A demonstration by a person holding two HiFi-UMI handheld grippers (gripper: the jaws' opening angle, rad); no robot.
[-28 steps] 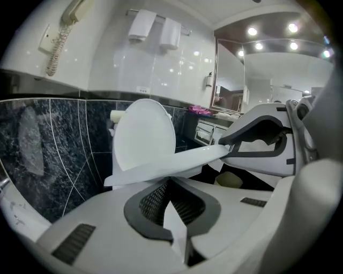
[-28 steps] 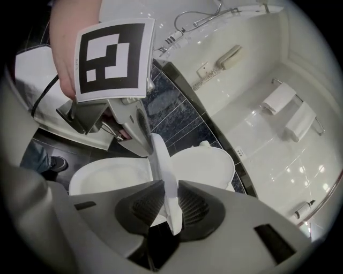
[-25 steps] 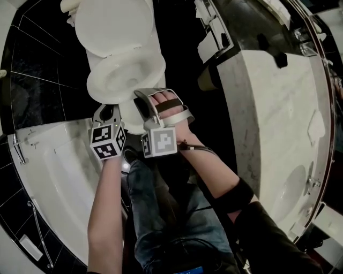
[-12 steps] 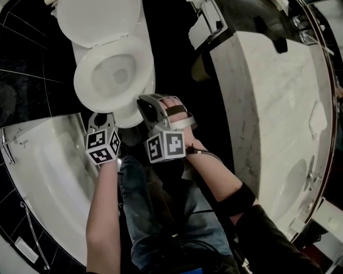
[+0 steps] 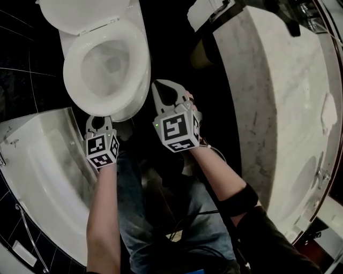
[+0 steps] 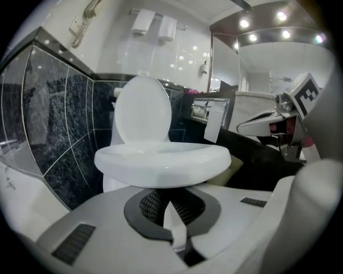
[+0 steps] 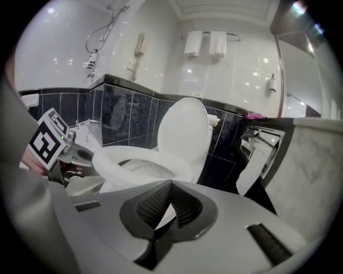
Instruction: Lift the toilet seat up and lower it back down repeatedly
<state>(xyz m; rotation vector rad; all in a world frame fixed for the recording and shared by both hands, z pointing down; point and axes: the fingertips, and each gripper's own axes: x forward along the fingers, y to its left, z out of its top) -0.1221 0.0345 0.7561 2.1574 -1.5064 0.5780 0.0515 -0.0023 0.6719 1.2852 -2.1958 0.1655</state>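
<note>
Lid gets cut off at the head view's top edge, and contact between the left gripper and the bowl can't be made out. Toilet seat is seen lowered flat on the bowl, white, lid raised behind it. Left jaws are closed, empty. The right gripper, beside the bowl, has just been closing on nothing.
</note>
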